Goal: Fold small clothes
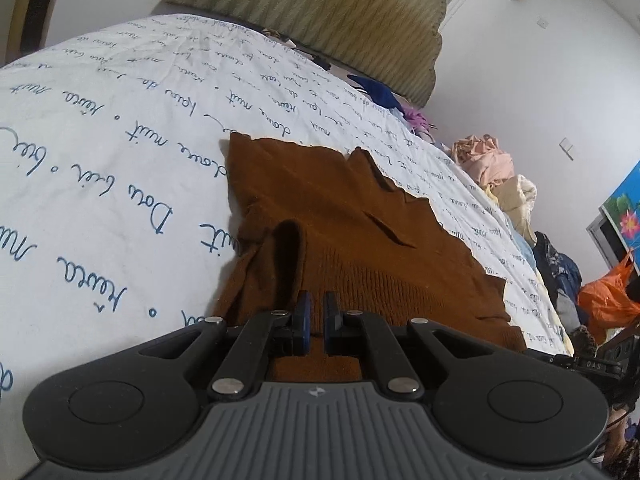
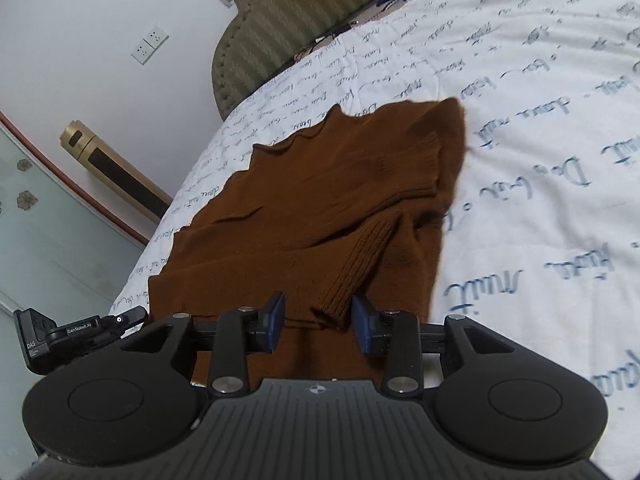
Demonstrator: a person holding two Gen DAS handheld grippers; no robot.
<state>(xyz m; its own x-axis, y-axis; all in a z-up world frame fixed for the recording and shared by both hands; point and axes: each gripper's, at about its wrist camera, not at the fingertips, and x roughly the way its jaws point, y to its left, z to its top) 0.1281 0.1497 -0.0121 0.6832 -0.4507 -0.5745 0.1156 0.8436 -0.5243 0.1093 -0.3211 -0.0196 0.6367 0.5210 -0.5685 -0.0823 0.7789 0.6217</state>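
A brown knitted sweater (image 1: 340, 216) lies partly folded on a white bedspread with blue handwriting (image 1: 100, 152). My left gripper (image 1: 316, 312) is over the sweater's ribbed near edge, its jaws nearly closed with only a thin gap; whether cloth is pinched I cannot tell. In the right wrist view the sweater (image 2: 320, 184) shows a ribbed sleeve cuff (image 2: 352, 276) lying across its body. My right gripper (image 2: 318, 320) is open, the cuff end between its blue pads (image 2: 276, 320).
An olive padded headboard (image 1: 340, 8) stands at the bed's far end. Piles of clothes (image 1: 492, 168) and an orange bag (image 1: 604, 300) line the bed's right side. A gold tower appliance (image 2: 116, 168) stands by the wall. The other gripper (image 2: 60, 336) shows at the left.
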